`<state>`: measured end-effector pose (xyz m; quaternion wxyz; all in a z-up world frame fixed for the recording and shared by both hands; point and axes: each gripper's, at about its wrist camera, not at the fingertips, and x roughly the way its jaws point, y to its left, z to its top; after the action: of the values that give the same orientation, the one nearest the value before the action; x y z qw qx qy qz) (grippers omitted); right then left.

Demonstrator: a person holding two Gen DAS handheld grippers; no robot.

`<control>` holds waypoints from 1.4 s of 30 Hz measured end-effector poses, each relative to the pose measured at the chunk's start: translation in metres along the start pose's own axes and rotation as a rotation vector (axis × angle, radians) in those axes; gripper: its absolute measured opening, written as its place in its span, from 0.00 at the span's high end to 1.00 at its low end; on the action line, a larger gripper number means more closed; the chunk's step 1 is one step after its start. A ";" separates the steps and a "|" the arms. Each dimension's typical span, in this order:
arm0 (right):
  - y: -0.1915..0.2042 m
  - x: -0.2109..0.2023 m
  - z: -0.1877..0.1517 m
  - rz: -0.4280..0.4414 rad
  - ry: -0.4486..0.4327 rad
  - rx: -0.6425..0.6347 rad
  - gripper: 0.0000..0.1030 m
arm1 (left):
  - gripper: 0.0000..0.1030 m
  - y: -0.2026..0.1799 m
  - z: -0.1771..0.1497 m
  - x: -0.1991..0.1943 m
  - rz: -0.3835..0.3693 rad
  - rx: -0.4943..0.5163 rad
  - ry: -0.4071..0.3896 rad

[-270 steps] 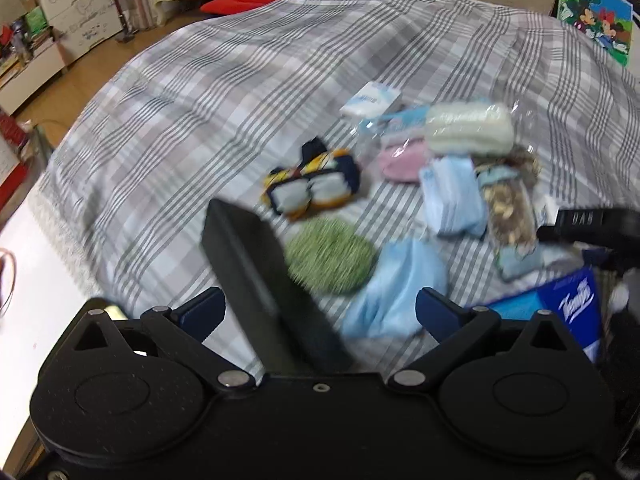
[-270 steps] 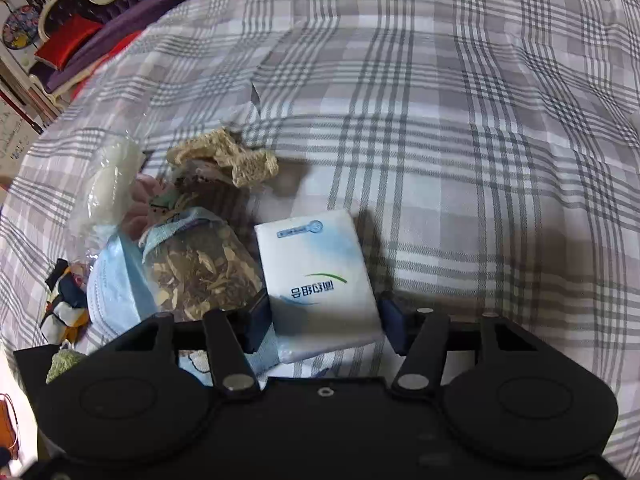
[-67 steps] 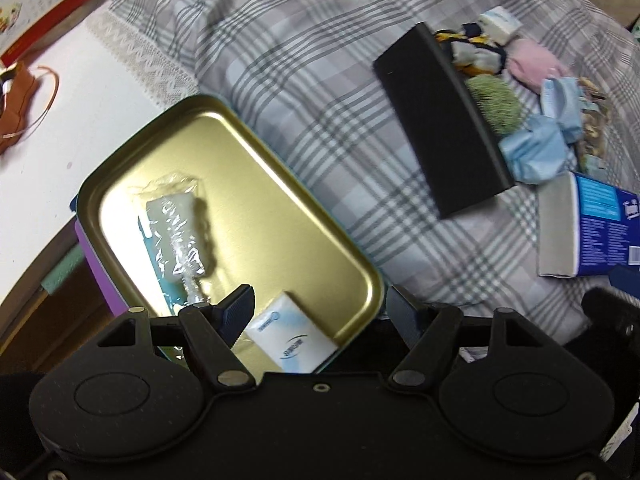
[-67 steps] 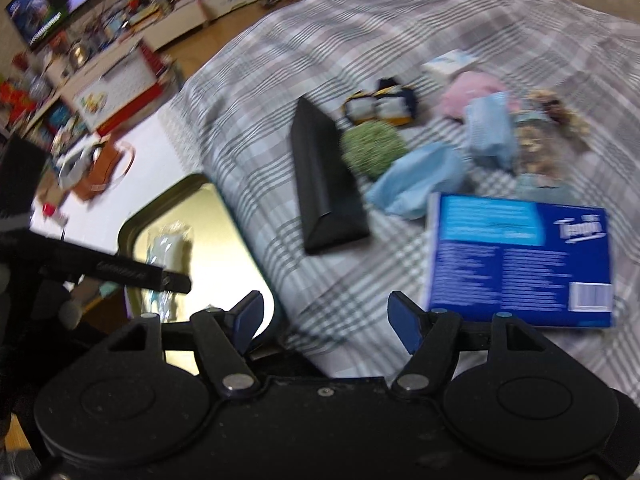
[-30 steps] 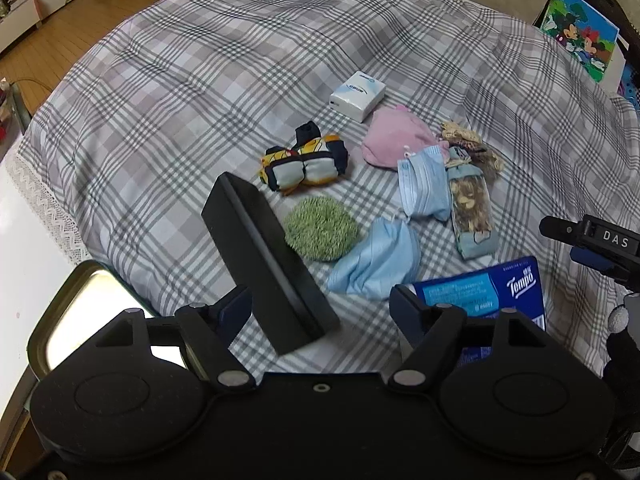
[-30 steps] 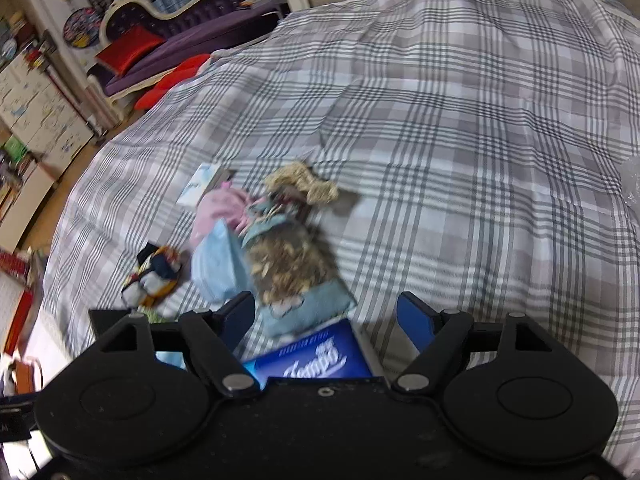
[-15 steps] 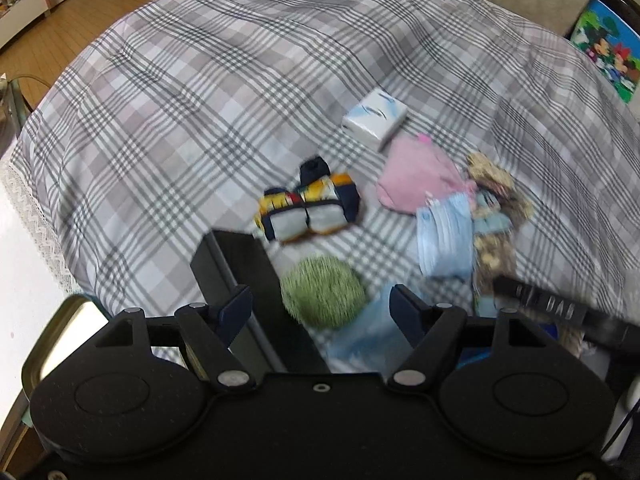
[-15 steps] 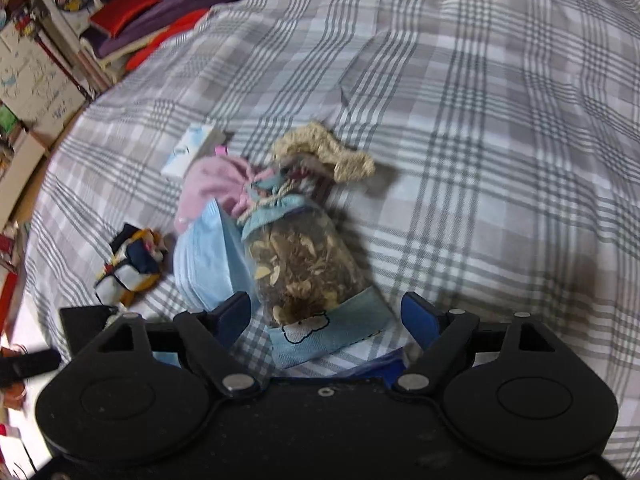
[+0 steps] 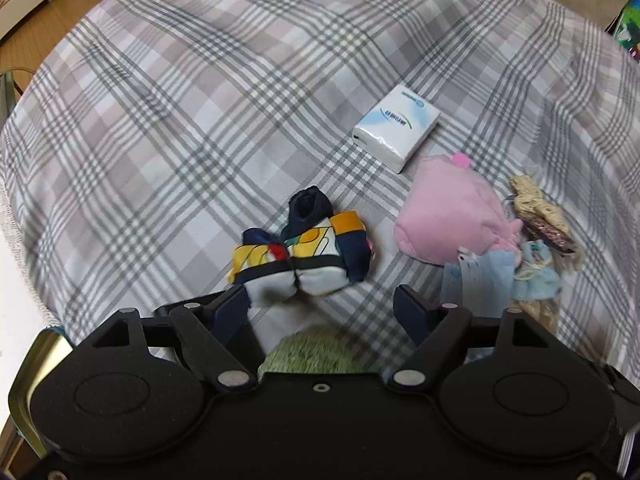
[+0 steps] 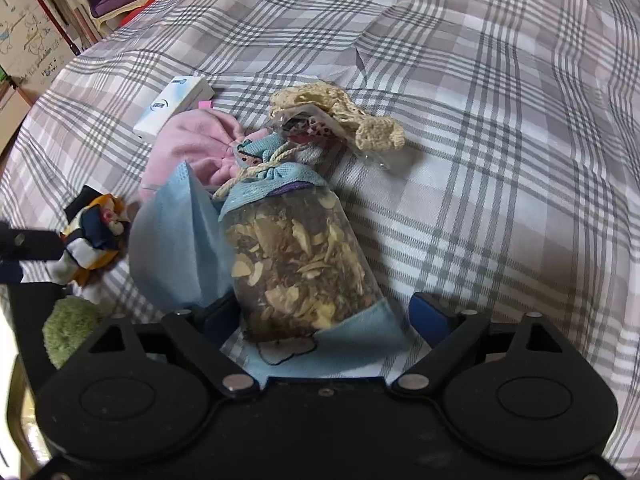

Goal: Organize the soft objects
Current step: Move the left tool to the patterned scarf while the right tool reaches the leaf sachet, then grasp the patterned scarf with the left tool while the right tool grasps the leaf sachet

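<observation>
— What did the right gripper have in front of it?

— Its jaws stood wide apart, one on each side of the near end of a clear drawstring pouch with light-blue cloth ends. The pouch was packed full of dried, flaky brown and cream bits and tied shut with a cord at its far end. Whether the fingertips touched the pouch I could not tell.

— And around it?

— A light-blue pleated face mask lay against its left side, a soft pink pouch beyond that, and a beige crocheted piece at the far end, over a small clear packet whose contents were too small to make out. All lay on the grey and white plaid bedspread.

— The left gripper?

— Also spread open, holding nothing, low over the bed. A bundle of rolled socks in navy, yellow and white lay just beyond its tips, and a fuzzy green round pad sat between the fingers, close to the camera.

— Any other containers?

— A white sealed tissue pack with blue print lay farther off, just beyond the pink pouch. At the near left edge, the rim of a gold metal tin showed; its inside was hidden.
</observation>
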<state>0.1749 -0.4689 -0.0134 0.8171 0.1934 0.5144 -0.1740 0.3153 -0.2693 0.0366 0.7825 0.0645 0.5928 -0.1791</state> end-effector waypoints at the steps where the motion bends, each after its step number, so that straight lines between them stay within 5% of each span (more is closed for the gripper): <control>1: 0.003 0.001 0.000 -0.019 -0.011 -0.018 0.10 | 0.25 -0.003 0.001 0.005 0.007 0.004 0.006; 16: 0.007 0.004 -0.002 -0.021 -0.035 -0.048 0.08 | 0.20 -0.018 0.023 0.041 0.119 -0.035 0.041; 35: 0.005 -0.001 -0.007 -0.013 -0.060 -0.047 0.16 | 0.11 -0.014 0.030 0.054 0.108 -0.094 0.091; 39: 0.006 -0.003 -0.008 -0.015 -0.075 -0.054 0.25 | 0.20 -0.014 0.030 0.053 0.126 -0.097 0.079; 42: 0.006 -0.004 -0.009 -0.012 -0.080 -0.053 0.28 | 0.36 -0.017 0.029 0.051 0.143 -0.075 0.064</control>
<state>0.1692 -0.4590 -0.0129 0.8408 0.1616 0.4870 -0.1727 0.3474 -0.3044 -0.0020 0.7758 0.0831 0.6177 -0.0982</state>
